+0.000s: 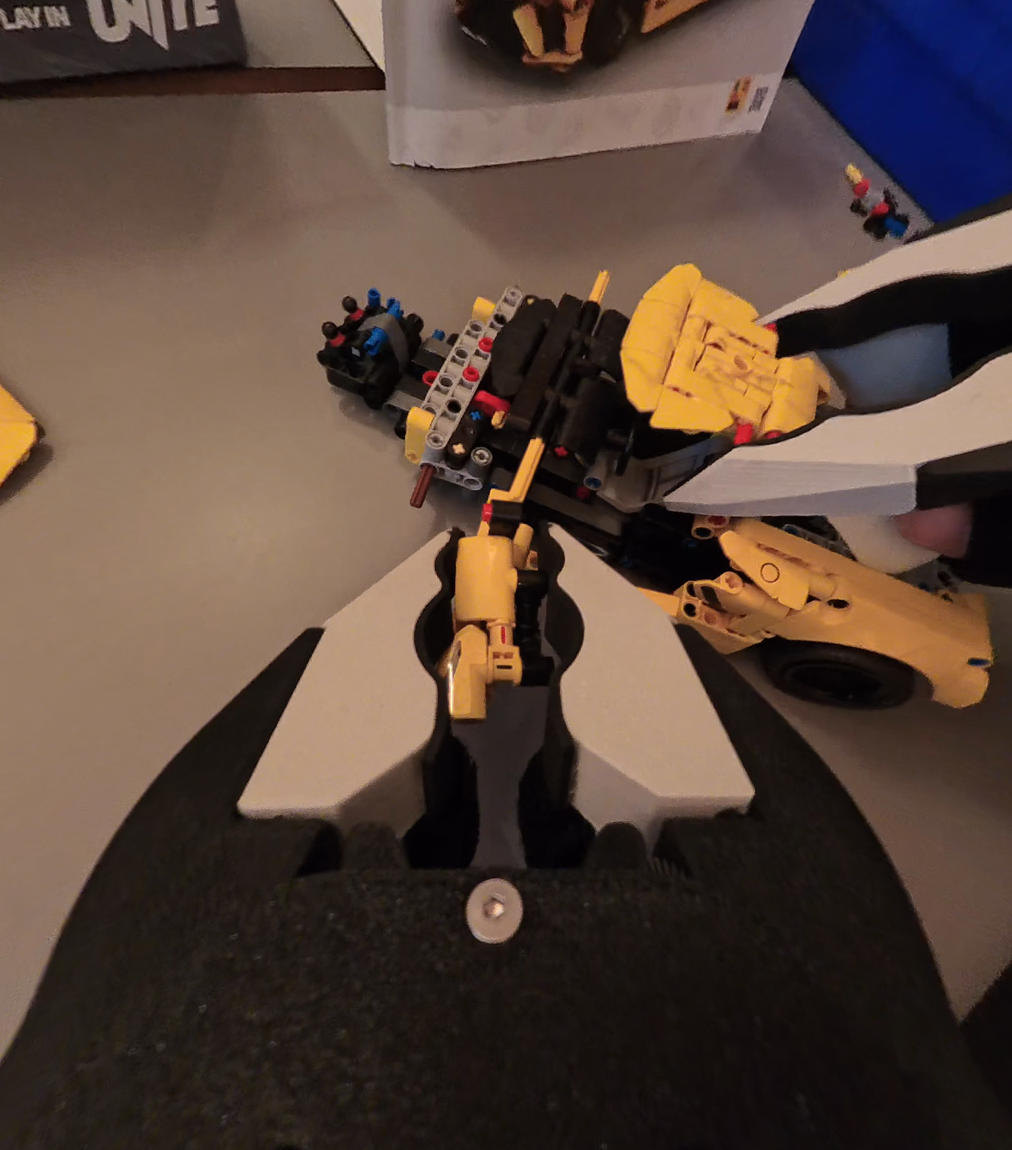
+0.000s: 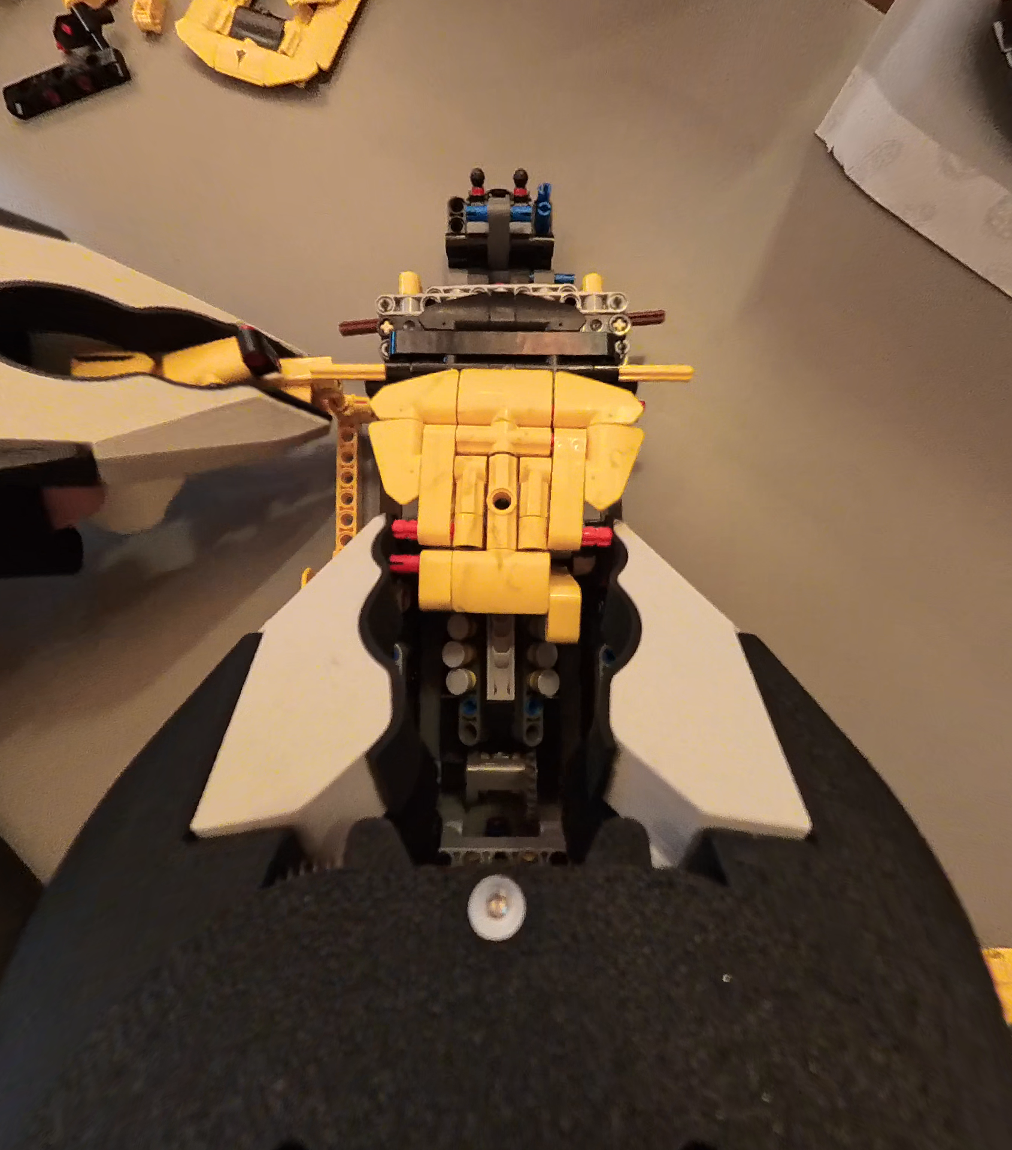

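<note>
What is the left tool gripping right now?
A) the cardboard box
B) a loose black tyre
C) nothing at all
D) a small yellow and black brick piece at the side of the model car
D. The left tool has its fingers closed on a small yellow and black brick piece that leads onto the model car, whose body the right tool clamps.

A plain grey table (image 1: pixel 149 299) fills the background under dim, warm light.

Bare grey table (image 1: pixel 167 348) lies open left of the toy car chassis (image 1: pixel 491 386). On the right, the yellow car body (image 1: pixel 833 610) and blue box (image 1: pixel 939 93) crowd the way, with the white box (image 1: pixel 578 118) behind.
</note>
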`<state>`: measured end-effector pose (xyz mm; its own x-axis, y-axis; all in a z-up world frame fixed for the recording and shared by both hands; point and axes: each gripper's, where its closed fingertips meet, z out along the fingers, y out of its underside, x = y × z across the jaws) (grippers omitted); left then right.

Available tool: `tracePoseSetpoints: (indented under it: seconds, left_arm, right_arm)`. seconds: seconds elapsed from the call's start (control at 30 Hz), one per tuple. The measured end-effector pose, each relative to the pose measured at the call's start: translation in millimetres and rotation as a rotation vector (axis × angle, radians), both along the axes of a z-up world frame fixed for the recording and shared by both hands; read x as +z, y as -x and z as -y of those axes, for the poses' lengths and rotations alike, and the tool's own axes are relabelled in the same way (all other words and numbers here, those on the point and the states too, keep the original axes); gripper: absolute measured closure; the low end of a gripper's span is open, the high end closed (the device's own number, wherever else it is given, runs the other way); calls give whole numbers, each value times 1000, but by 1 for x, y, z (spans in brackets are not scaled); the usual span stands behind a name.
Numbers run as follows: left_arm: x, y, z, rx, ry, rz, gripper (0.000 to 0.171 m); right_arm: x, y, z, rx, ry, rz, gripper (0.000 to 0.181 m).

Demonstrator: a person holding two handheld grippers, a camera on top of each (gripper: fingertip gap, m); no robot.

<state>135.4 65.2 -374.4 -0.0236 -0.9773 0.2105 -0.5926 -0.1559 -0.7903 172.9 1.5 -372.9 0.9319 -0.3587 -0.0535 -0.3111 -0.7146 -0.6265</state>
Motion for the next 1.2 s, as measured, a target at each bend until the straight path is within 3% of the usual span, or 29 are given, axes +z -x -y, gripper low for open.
tracePoseSetpoints:
  seconds: [0.17,0.43,0.53,0.6,0.83,0.9,0.97,1.03,1.07,1.1,1.17,1.2]
  left_arm:
    - [8,3,-3,99,33,45,149]
    - [-8,12,10,87,66,-32,148]
    - [-10,21,32,61,65,-69,131]
    - [-6,25,50,47,119,-69,113]
    - [15,52,93,-127,417,-75,104]
    - [31,56,81,-211,442,-24,106]
    - [51,39,32,-204,347,85,109]
    - [57,8,-15,-204,201,128,117]
    - [51,-7,-25,-232,167,91,117]
    - [44,-18,-19,-300,198,42,117]
    - [34,-32,8,-435,273,-6,117]
    - [23,-36,16,-468,240,-33,119]
  right_arm:
    - [1,3,-1,12,-18,-10,118]
    - [1,4,-1,93,-16,24,118]
    - [2,7,4,192,1,42,118]
    - [2,9,11,257,14,32,118]
    - [5,4,36,370,-29,47,117]
    - [15,0,45,312,-26,91,111]
    - [44,3,52,196,-92,132,115]
    - [74,28,47,98,-226,128,129]
    - [79,47,40,53,-284,97,136]
    - [73,63,31,5,-307,68,134]
    - [35,81,19,-89,-201,49,121]
    - [20,79,15,-143,-150,86,118]
